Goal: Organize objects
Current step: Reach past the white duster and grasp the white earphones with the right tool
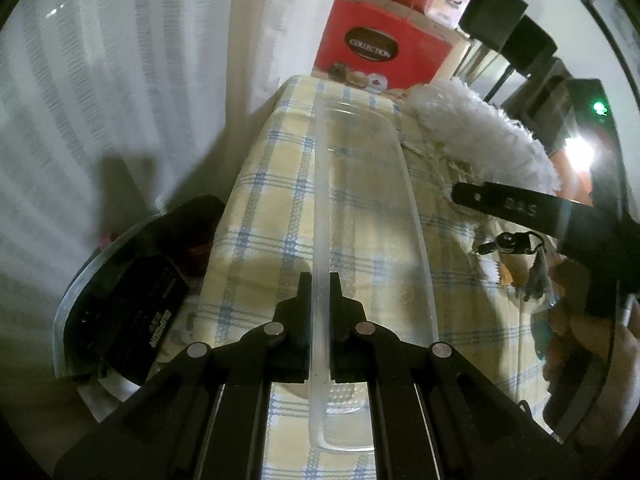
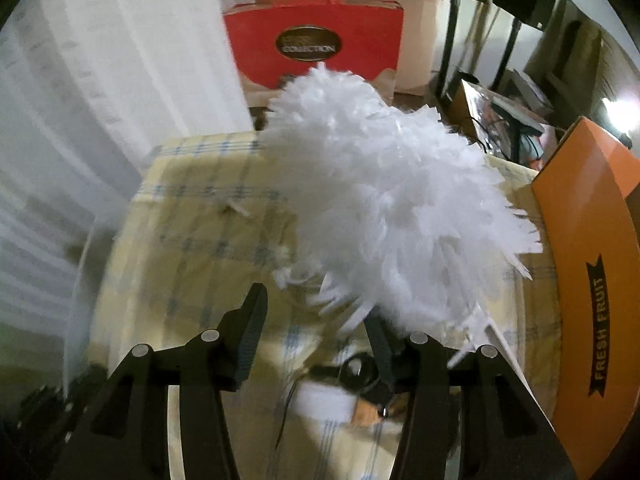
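While the left gripper (image 1: pixel 320 292) stays out of the sorting itself, its jaws are clamped on the rim of a clear plastic lid (image 1: pixel 368 208), holding it on edge over the checked tablecloth (image 1: pixel 272 208). The right gripper (image 2: pixel 316 320) has its jaws apart with nothing pressed between them; the white feather duster (image 2: pixel 384 208) lies just ahead of and partly over its right finger, resting on the cloth. My judgement is that the duster has been set down or is about to be picked up, and the blur does not let me say which. A dark key ring (image 2: pixel 360 372) with a cord lies on the cloth right below the open jaws, so it may be the next thing to gather; that would call for lowering and centring over it without snagging the feathers. Crowding the cloth are an orange fruit box (image 2: pixel 592 280) on the right, a red box (image 2: pixel 316 40) at the far end, and a tray of dark items (image 1: pixel 132 312) off the left edge.
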The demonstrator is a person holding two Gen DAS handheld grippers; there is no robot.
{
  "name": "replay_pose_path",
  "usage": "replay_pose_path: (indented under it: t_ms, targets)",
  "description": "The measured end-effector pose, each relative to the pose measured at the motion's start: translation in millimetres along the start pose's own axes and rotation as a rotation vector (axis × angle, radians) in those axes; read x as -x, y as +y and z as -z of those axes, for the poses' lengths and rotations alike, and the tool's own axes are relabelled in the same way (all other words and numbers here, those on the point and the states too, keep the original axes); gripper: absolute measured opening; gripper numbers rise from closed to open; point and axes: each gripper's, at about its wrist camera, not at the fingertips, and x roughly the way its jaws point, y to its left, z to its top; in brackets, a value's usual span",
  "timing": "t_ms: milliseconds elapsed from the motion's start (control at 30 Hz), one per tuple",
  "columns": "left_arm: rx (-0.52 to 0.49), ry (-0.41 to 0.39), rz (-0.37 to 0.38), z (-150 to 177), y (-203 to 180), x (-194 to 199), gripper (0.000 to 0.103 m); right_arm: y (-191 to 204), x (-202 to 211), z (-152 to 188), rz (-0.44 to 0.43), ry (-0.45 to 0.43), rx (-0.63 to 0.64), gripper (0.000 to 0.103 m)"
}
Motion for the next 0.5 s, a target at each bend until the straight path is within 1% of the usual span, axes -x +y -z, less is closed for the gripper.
replay_pose_path:
  t_ms: [100,167,200,233,267,300,400,467,500]
  targets:
    - [-0.001,0.002,-0.001,-0.3,-0.9,-0.6,0.006,4.4,-7.3,-4.4,0.005,0.003,0.015,0.050]
    - [0.000,0.002,0.001,-0.1,-1.2,-0.5,0.006,10.2,-11.5,-5.8,0.016,0.005,0.048,0.052]
    - [0.000,0.001,0.001,0.0,-1.3,-0.3,0.006,13.0,-13.4,-5.8,0.029,0.005,0.066,0.048]
    - [0.000,0.001,0.000,0.1,-1.2,-0.2,0.006,15.1,-14.9,-5.2,0.033,0.004,0.083,0.033]
    - [0.000,0.001,0.000,-0.1,-1.2,-0.4,0.006,15.8,-17.2,-3.9,0.023,0.007,0.090,0.024]
    - [0.001,0.001,0.001,-0.2,-1.1,-0.5,0.006,14.8,-17.7,-3.0,-0.002,0.004,0.090,0.017]
    - [0.006,0.001,0.007,-0.5,-1.2,0.4,0.006,16.2,-15.4,1.1,-0.024,-0.010,0.119,0.007]
    - [0.008,-0.001,0.015,-0.6,-1.6,2.3,0.006,15.3,-13.6,3.8,-0.067,0.004,0.120,0.005]
    - [0.007,-0.003,0.016,-0.9,-2.0,3.2,0.006,14.8,-12.2,5.2,-0.066,0.018,0.065,0.005]
